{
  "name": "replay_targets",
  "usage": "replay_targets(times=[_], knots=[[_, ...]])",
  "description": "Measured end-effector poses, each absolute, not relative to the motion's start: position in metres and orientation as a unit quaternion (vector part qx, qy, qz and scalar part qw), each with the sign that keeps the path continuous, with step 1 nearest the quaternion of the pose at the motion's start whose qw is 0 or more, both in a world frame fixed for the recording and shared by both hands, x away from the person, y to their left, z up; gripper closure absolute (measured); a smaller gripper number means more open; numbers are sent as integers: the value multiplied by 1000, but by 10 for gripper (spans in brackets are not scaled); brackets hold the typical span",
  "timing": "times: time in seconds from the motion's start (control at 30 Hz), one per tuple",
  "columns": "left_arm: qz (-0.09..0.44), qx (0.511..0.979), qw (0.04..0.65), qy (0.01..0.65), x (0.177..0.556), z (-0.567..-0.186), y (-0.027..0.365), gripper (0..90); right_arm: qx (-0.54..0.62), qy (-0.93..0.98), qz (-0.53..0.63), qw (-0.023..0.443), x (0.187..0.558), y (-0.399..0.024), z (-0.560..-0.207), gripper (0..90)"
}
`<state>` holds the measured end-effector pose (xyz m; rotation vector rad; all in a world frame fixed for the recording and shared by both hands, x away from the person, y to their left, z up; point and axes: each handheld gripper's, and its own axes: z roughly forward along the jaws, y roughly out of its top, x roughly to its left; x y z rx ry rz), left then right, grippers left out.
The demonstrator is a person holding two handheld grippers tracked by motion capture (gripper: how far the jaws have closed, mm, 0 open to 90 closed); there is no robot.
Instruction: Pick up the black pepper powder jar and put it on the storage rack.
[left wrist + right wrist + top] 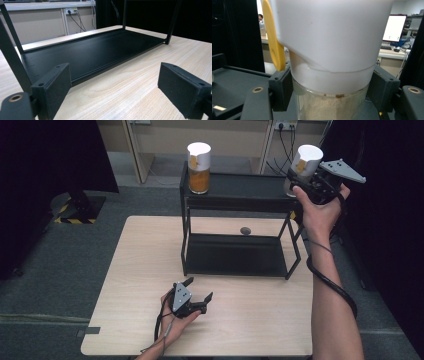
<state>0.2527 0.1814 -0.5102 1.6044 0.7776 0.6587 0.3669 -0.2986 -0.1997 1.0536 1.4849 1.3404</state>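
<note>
While the right gripper (300,182) clamps the white-lidded jar (329,62) at the shelf's (240,190) right end, keep it upright and clear of the frame; the left gripper (192,297) rests open on the surface (145,270).

No legible text, label or number anywhere

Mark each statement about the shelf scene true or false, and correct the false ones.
1. The right gripper is shut on the white-lidded jar. True.
2. The left gripper holds a jar. False: its jaws are open with nothing between them, low over the table.
3. A second jar with orange contents stands on the top of the black shelf. True.
4. The shelf's lower tier carries two jars. False: no jar stands on it.
</note>
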Motion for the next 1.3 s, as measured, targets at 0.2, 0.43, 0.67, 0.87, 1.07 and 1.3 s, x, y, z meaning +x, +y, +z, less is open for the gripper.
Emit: replay_targets(times=[0.2,0.43,0.67,0.87,1.07,1.3], knots=[[281,687,582,333,253,-510,182,111,435,597,522,426,378,-298,-197,309],[281,686,583,333,253,-511,182,110,444,597,516,424,387,-298,-193,308],[280,687,583,332,253,-510,182,111,451,590,517,425,394,-301,-193,308],[280,687,583,333,253,-510,182,110,454,595,505,430,400,-299,-191,308],[280,687,582,332,253,-510,182,110,459,595,503,427,406,-299,-194,308],[281,687,582,332,253,-510,182,110,459,597,503,425,408,-296,-193,308]])
